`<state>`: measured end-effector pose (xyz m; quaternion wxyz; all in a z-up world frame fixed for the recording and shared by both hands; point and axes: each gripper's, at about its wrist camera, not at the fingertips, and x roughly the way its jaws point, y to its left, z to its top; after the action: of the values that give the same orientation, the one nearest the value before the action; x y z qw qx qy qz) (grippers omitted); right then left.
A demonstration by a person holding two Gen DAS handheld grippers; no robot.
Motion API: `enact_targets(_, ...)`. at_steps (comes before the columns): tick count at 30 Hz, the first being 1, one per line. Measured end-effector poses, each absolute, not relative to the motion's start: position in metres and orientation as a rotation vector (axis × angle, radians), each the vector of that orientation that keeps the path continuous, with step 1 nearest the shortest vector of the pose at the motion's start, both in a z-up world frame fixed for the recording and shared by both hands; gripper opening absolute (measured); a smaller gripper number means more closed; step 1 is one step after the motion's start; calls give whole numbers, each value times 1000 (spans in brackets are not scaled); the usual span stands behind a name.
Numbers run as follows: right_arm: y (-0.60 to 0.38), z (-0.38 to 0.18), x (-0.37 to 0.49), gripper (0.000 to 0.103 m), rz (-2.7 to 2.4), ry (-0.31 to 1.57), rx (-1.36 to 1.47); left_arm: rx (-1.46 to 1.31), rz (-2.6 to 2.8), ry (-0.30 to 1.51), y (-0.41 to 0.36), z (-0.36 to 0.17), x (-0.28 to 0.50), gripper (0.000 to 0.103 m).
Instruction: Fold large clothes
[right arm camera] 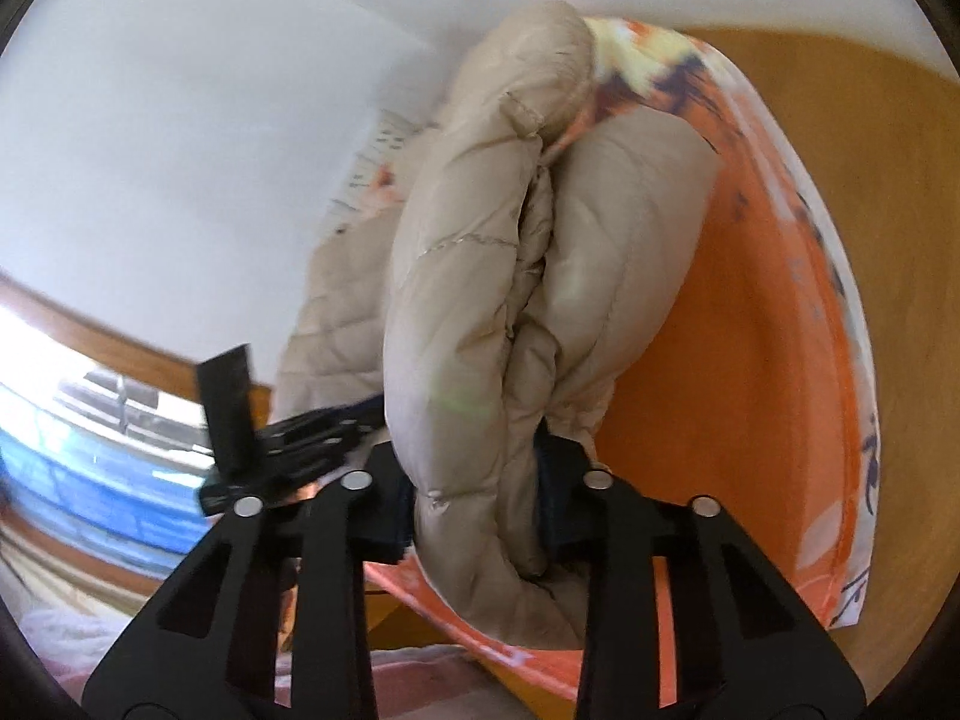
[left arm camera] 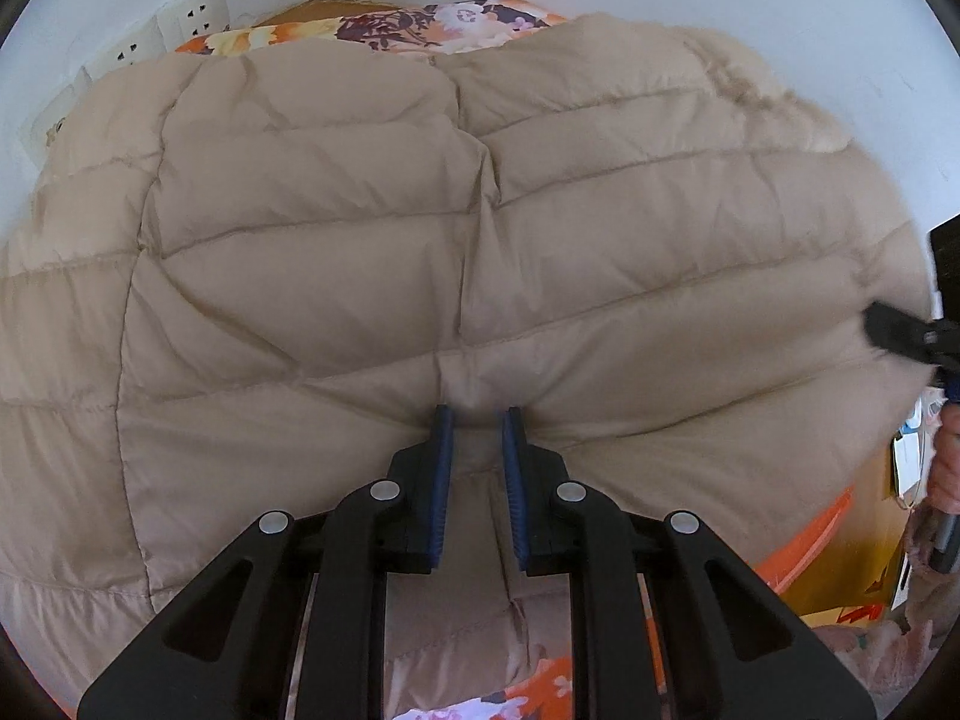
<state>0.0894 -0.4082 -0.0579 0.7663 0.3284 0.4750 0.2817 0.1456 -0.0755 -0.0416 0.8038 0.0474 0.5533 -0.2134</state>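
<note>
A beige quilted down jacket (left arm camera: 372,252) lies spread over an orange floral cloth (left arm camera: 420,27) and fills the left wrist view. At its near hem my left gripper (left arm camera: 477,423) is shut, its blue pads (left arm camera: 443,468) pinching a small pucker of the fabric. My right gripper (left arm camera: 900,336) shows at the jacket's right edge. In the right wrist view the jacket (right arm camera: 468,276) hangs as a thick folded roll, and my right gripper (right arm camera: 480,510) is shut on its lower end, the fabric bulging between the fingers. The left gripper (right arm camera: 300,438) shows beside it on the left.
Wall sockets (left arm camera: 198,12) sit on the white wall behind the jacket. The floral cloth (right arm camera: 780,360) covers a wooden surface (right arm camera: 870,150). A bright window (right arm camera: 78,438) is at the left. A hand in a pink sleeve (left arm camera: 948,462) shows at the right edge.
</note>
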Motion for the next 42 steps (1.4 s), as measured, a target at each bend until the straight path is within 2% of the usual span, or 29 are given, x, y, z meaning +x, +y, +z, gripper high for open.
enact_targets(10, -342, 11, 103, 26, 736, 975, 518, 79, -442, 1138, -67, -43, 135, 16)
enact_targets(14, -314, 25, 100, 26, 693, 968, 432, 71, -451, 1103, -54, -26, 124, 17)
enact_targets(15, -307, 28, 98, 26, 677, 965, 407, 55, -460, 1091, -46, -18, 121, 17)
enact_targets(17, -298, 33, 96, 26, 650, 966, 381, 38, -445, 1047, -23, 5, 113, 24)
enact_targets(18, -293, 33, 95, 26, 634, 967, 373, 31, -422, 1014, -5, 17, 108, 32)
enact_targets(19, -290, 35, 94, 26, 622, 967, 366, 24, -396, 994, 10, 26, 107, 34)
enact_targets(25, -261, 46, 87, 26, 577, 961, 325, -4, -258, 982, 84, 35, 118, 34)
enact_targets(26, -253, 48, 87, 26, 579, 960, 323, -15, -255, 993, 89, 32, 124, 33)
enact_targets(28, -240, 53, 89, 26, 589, 959, 326, -31, -272, 1023, 97, 22, 134, 18)
enact_targets(30, -223, 56, 95, 26, 594, 963, 321, -17, -295, 1041, 95, 14, 141, 15)
enact_targets(42, -114, 32, 118, 26, 610, 1078, 220, -15, -417, 1077, 101, 4, 156, 14)
